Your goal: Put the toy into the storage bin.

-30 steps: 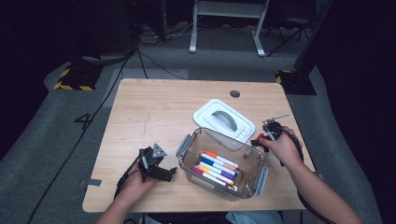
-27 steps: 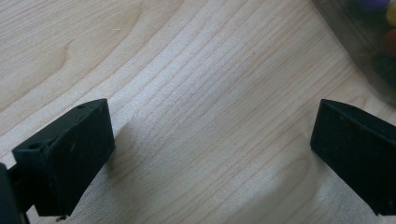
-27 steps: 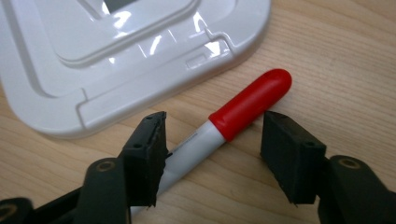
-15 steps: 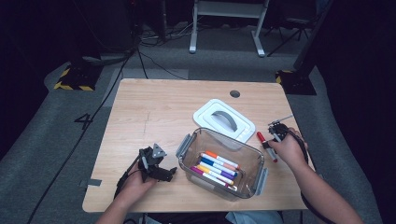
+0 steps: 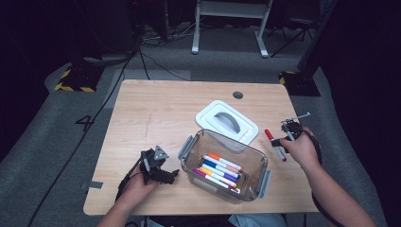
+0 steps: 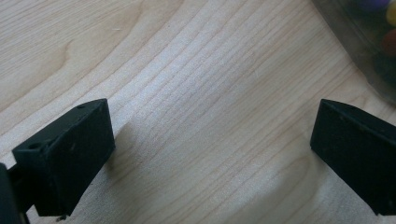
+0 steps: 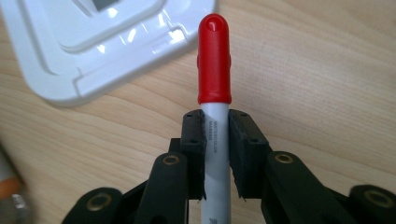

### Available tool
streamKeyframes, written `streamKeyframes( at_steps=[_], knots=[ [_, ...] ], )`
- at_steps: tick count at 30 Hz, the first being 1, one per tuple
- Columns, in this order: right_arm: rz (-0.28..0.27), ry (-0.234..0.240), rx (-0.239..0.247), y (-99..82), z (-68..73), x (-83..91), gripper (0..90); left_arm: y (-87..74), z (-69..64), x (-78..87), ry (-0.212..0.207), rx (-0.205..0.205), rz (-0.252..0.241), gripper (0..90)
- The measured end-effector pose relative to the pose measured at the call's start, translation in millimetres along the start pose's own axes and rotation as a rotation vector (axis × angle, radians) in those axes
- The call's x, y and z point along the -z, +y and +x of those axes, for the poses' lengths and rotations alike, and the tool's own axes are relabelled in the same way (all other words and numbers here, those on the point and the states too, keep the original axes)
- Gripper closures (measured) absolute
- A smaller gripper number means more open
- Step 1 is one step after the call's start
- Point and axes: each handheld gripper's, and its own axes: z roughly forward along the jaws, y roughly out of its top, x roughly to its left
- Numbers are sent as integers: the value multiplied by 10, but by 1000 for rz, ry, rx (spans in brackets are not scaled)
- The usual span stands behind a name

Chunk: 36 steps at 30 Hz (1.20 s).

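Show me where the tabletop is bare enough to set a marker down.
The widest free patch is the table's left and far part, bordered by the white lid, the clear container and the left gripper. A narrower strip runs along the far edge past the round hole. Crowded: between the lid, the container and the right gripper holding the red-capped marker.

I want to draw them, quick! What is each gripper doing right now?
Left gripper: open, holding nothing, jaws wide over the table.
Right gripper: closed on the red-capped marker.
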Motion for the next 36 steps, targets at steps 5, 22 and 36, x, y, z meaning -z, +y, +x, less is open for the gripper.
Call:
streamKeyframes(
  at_steps=[5, 22, 36],
  knots=[
    [-46, 36, 21, 89, 73, 251, 774, 0, 0, 1, 1, -1, 0, 1],
    [-135, 129, 219, 312, 757, 836, 774, -4, -6, 5, 7, 4, 0, 1],
    [-104, 291, 379, 266, 1435, 955, 773, -2, -2, 4, 4, 2, 0, 1]
  ],
)
